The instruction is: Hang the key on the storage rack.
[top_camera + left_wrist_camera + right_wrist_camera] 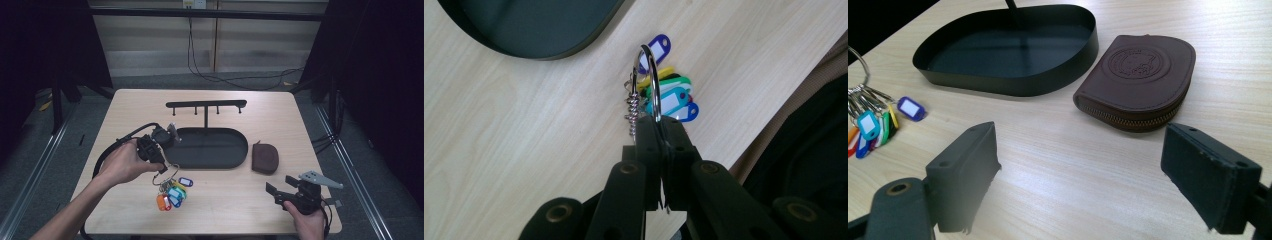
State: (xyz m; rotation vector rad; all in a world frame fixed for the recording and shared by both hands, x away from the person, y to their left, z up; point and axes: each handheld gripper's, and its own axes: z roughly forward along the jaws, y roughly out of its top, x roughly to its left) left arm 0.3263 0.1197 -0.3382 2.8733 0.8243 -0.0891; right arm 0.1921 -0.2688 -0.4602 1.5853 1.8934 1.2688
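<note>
From the high view, the left gripper [161,165] is clamped on the metal key ring [171,173], and the bunch of coloured key tags [172,194] hangs from the ring just below and to the right of its jaws, the lowest tags touching or nearly touching the table [125,107]. Directly beyond this gripper lies the black oval tray [192,160], with a post rising from its back edge to a black hook rail [206,104]; the tray's floor is bare. The right gripper [279,192] sits near the table's front right, jaws spread with nothing between them, and the brown zip pouch [265,157] lies ahead of it, just beside the tray's right end. In the left gripper view, the two jaws are pressed together on the lower arc of the ring, which stands upright beyond them; the tags fan out behind it, blue, yellow, green and teal among them, with a small metal chain [633,107] at their left, and a curve of the tray lies further off at upper left. In the right gripper view, the jaws stand wide apart and free, the pouch closed ahead between them, the tray behind it with its dark floor uncovered, and the tags lie far to the left.
</note>
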